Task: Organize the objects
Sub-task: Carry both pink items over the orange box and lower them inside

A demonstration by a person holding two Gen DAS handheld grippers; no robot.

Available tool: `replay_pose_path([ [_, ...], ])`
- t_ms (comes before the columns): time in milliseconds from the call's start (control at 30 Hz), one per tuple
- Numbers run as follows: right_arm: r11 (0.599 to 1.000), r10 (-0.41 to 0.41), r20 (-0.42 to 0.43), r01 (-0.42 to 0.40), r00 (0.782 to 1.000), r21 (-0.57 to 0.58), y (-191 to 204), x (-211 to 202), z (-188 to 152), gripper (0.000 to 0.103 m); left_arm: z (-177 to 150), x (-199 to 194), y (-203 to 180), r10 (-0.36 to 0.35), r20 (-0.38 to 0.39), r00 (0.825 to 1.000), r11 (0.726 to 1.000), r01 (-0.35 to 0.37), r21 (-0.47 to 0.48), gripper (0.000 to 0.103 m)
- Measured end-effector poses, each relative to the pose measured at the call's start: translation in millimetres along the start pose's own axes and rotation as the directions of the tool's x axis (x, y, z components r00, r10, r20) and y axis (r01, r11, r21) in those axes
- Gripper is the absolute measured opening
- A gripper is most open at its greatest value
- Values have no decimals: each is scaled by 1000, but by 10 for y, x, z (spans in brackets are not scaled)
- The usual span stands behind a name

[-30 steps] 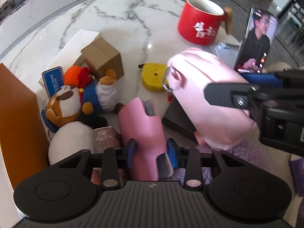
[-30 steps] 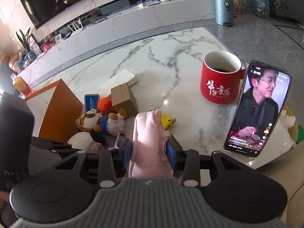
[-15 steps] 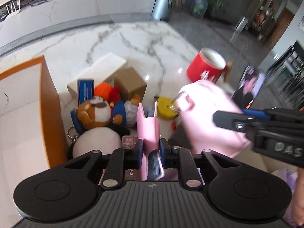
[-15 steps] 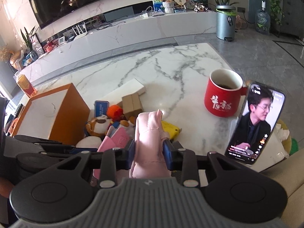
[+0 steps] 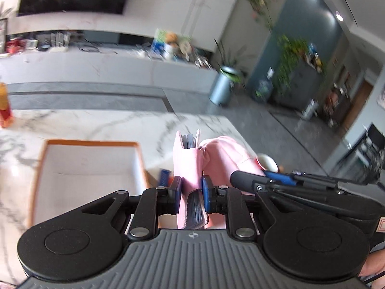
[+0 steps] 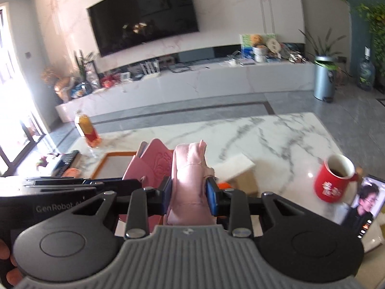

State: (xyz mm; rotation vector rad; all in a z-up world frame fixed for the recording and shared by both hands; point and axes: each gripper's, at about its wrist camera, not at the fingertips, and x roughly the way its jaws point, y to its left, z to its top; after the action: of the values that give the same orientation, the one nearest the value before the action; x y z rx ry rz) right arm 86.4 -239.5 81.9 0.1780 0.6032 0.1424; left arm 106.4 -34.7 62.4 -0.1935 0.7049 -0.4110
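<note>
Two hand-held grippers in our frames, each clamped on something pink and lifted above the bench (image 6: 276,130). Left hand-held gripper (image 5: 190,197): blue pads pressing both faces of a flat pink card holder (image 5: 186,166), smooth leather-like skin, notched top edge, a stack of grey ribbed card edges showing between its covers. Its jaws were closing a moment ago and now pinch the holder. Right hand-held gripper (image 6: 189,197): pads squeezing a soft pink pouch (image 6: 190,180), padded, stitched seams, gathered at the top. Those jaws have narrowed too, with the fabric bulging between them.

From the left wrist view, the pouch sits at 2 o'clock of the card holder, just beside it, with the other tool's black arm crossing at 3 o'clock. From the right wrist view, the card holder shows an embossed pattern at 9 o'clock of the pouch.

Bench: white marble with grey veining, glossy. On it, an open orange box (image 5: 91,168), rectangular, white inside, at 9 o'clock of the card holder. A red mug (image 6: 333,180) with white lettering and dark liquid at 3 o'clock of the pouch; a phone (image 6: 365,207) propped upright just beside the mug, screen lit. A white slab-like box (image 6: 233,167) and brown carton corner lie behind the right pads. An amber bottle (image 6: 87,132) stands at 10 o'clock. Both views are blurred.
</note>
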Motion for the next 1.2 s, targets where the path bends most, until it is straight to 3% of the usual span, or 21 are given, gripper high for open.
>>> replay_pose_path([
  [167, 995, 96, -23, -97, 995, -22, 474, 132, -4, 32, -50, -208, 322, 65, 38, 997, 996, -63, -63, 21],
  [367, 990, 138, -129, -141, 982, -20, 819, 550, -228, 32, -244, -65, 757, 117, -36, 993, 979, -121, -164, 21],
  [633, 996, 39, -275, -59, 961, -65, 910, 1057, -623, 32, -554, 339, 1044, 130, -167, 977, 962, -165, -220, 21],
  [867, 982, -71, -313, 11, 947, -190, 987, 1270, -830, 33, -806, 382, 1285, 113, -217, 970, 955, -167, -247, 21],
  [1200, 986, -77, -409, 8, 909, -168, 888, 1457, -969, 37, -961, 493, 1408, 34, -262, 965, 940, -120, -320, 21],
])
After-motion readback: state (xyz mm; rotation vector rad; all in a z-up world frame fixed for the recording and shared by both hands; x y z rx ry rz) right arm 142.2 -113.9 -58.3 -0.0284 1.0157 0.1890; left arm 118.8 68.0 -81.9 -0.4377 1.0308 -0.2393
